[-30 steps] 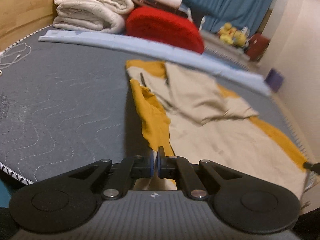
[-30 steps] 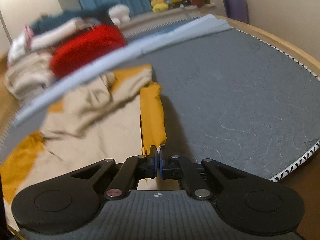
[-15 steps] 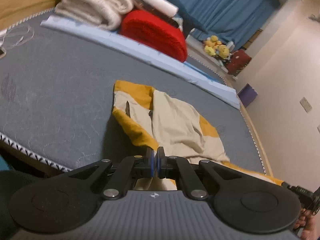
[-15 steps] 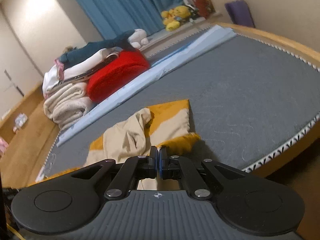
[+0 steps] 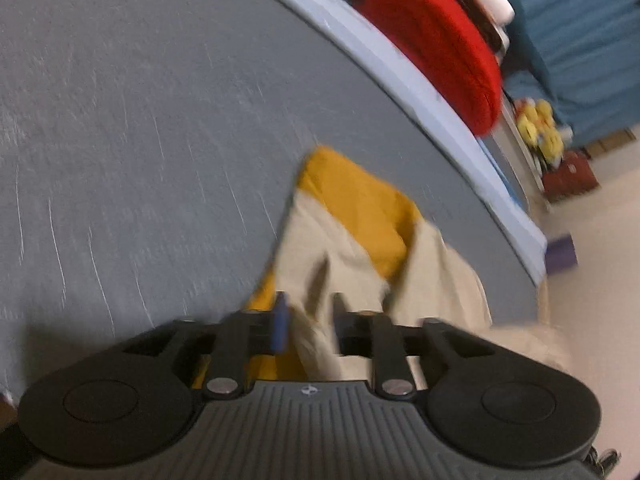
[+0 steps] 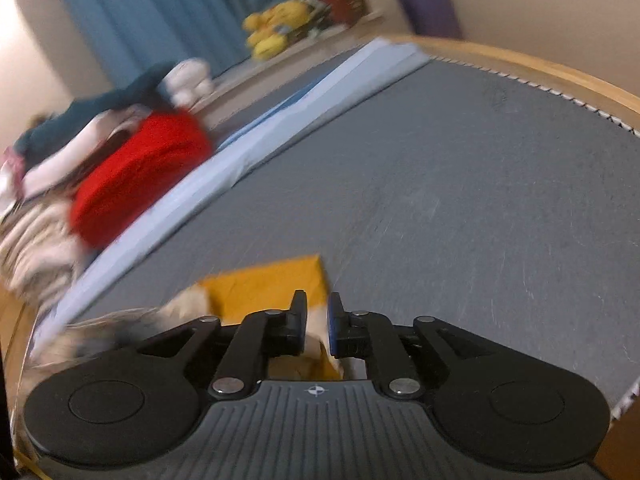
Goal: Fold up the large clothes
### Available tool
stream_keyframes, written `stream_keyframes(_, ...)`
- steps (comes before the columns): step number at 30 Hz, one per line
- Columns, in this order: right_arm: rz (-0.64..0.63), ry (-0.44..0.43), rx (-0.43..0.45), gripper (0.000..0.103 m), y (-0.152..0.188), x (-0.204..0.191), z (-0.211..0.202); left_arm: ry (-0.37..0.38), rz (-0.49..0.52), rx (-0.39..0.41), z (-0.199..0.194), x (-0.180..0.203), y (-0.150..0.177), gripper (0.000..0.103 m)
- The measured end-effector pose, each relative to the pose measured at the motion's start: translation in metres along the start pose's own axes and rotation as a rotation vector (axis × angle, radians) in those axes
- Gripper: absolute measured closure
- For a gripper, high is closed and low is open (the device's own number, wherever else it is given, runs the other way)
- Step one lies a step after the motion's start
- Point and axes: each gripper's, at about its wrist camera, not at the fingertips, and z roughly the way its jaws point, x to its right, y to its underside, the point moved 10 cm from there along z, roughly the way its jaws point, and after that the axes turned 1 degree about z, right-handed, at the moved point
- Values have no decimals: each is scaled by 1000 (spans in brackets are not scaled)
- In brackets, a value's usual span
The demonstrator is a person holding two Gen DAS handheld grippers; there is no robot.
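A large yellow and beige garment (image 5: 360, 232) lies on the grey mattress (image 5: 140, 140). In the left wrist view my left gripper (image 5: 308, 312) is open, with beige cloth lying loose between its fingers. In the right wrist view the same garment (image 6: 264, 284) shows its yellow corner just ahead of my right gripper (image 6: 317, 312), which is open by a small gap with cloth under it. Both views are blurred by motion.
A light blue folded sheet (image 5: 400, 76) runs along the mattress's far side. Behind it lie a red cushion (image 5: 436, 40) and stacked blankets (image 6: 36, 240). Yellow plush toys (image 6: 276, 28), blue curtains and a wooden bed frame edge (image 6: 560, 72) show beyond.
Both grippers were shut on the garment's edge and lifted it forward over itself. Now both have opened and the cloth lies loose on the mattress.
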Motion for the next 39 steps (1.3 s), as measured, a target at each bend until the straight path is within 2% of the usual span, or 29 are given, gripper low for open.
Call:
stream_keyframes(3, -3, -3, 5, 91, 7, 10, 22, 15, -24, 23, 5, -11, -8, 59)
stream_keyframes(5, -39, 13, -54, 85, 21, 16, 39, -4, -19, -10, 15, -13, -3, 59)
stream_keyframes(7, -77, -2, -106, 77, 32, 12, 55, -12, 73, -20, 24, -1, -1, 57)
stream_keyframes(9, -143, -21, -142, 53, 44, 6, 68, -45, 208, -16, 35, 10, 0, 51)
stream_keyframes(10, -169, -10, -168, 50, 52, 6, 76, -68, 261, -15, 41, 12, 2, 50)
stream_keyframes(12, -206, -10, -217, 50, 64, 3, 89, -95, 323, -23, 55, 12, 9, 49)
stream_keyframes(15, -263, 27, -247, 50, 79, 6, 102, -107, 348, -34, 73, 8, 13, 49)
stream_keyframes(19, -245, 52, -286, 50, 88, 15, 113, -145, 390, 42, 83, 15, 2, 48)
stream_keyframes(21, -241, 40, -284, 50, 87, 13, 113, -138, 385, 42, 90, 17, 1, 46)
stream_keyframes(25, -279, 32, -301, 53, 94, 4, 119, -156, 379, 21, 102, 14, 4, 46)
stream_keyframes(28, -285, 21, -313, 74, 97, -1, 119, -160, 392, 27, 105, 17, 3, 48)
stream_keyframes(29, -291, 25, -309, 84, 97, -1, 119, -155, 398, 27, 105, 18, 3, 56)
stream_keyframes(30, -303, 31, -302, 88, 96, -2, 118, -149, 404, 25, 107, 20, 4, 71)
stream_keyframes(31, -315, 26, -294, 90, 96, -4, 116, -146, 412, 23, 107, 21, 5, 81)
stream_keyframes(32, -330, 23, -282, 95, 94, -6, 115, -150, 431, 31, 105, 23, 4, 97)
stream_keyframes(35, -362, -14, -206, 99, 81, -19, 97, -138, 485, 108, 87, 36, -4, 102)
stream_keyframes(39, -326, -116, -4, 100, 44, -43, 55, -96, 555, 283, 47, 63, -17, 102)
